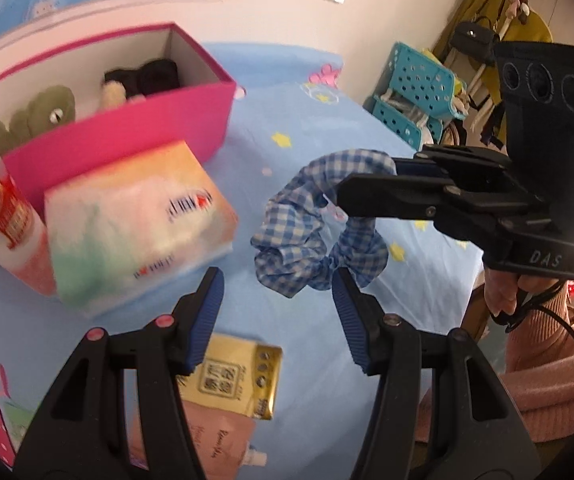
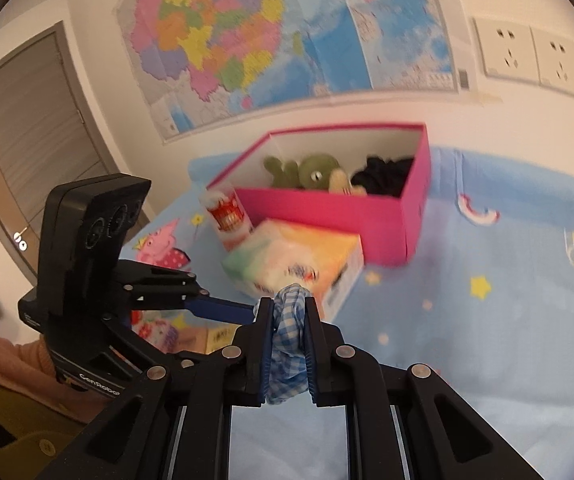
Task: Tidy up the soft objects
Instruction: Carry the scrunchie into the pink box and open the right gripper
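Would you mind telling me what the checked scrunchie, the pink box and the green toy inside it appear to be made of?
Scrunchie: thin woven cotton-like fabric, matte, gathered into soft ruffles; it crumples between the right gripper pads. Pink box: probably rigid cardboard, smooth matte pink outside, white inside, with straight thin walls. Green toy: plush, judging by its fuzzy, rounded surface, though blur hides detail.

A plush toy lies in the box, tissue pack before it

Mounted behind each set of tongs, close over the bed — left view angled down, right view flatter toward the wall map. Shared: pink box, tissue pack.
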Available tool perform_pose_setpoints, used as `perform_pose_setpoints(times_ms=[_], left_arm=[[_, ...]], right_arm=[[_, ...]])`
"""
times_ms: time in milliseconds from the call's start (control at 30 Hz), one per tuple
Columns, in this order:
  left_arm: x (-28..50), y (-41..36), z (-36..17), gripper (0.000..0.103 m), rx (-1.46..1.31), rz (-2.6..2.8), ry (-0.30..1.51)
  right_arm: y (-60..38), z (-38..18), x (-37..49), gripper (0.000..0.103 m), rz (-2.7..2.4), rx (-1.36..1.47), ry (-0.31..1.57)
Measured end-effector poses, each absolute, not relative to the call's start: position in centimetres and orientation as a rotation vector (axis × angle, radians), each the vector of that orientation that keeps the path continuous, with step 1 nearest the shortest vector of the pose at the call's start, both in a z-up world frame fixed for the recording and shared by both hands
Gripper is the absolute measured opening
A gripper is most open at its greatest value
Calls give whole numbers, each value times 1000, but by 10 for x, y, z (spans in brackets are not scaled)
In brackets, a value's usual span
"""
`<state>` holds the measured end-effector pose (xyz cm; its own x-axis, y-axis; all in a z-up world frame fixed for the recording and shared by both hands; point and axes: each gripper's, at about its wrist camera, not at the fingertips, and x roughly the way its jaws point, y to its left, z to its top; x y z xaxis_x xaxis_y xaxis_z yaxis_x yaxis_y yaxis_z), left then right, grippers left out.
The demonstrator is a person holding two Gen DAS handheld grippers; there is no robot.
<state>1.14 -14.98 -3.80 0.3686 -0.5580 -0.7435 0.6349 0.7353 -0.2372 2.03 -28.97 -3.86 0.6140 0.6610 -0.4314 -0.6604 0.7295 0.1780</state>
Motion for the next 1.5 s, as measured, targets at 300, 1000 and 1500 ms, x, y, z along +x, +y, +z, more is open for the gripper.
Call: perform_pose_setpoints(times_ms=[300, 1000, 1500], left_arm=[[30, -147, -13, 51, 68, -746, 858], [90, -149, 16, 45, 62, -645, 804], [122, -147, 16, 45, 45, -565, 823]], right_arm=[[-280, -7, 31, 13, 788, -42, 412], [-246, 36, 86, 13, 792, -134, 356], [-231, 48, 123, 13, 775, -150, 354]])
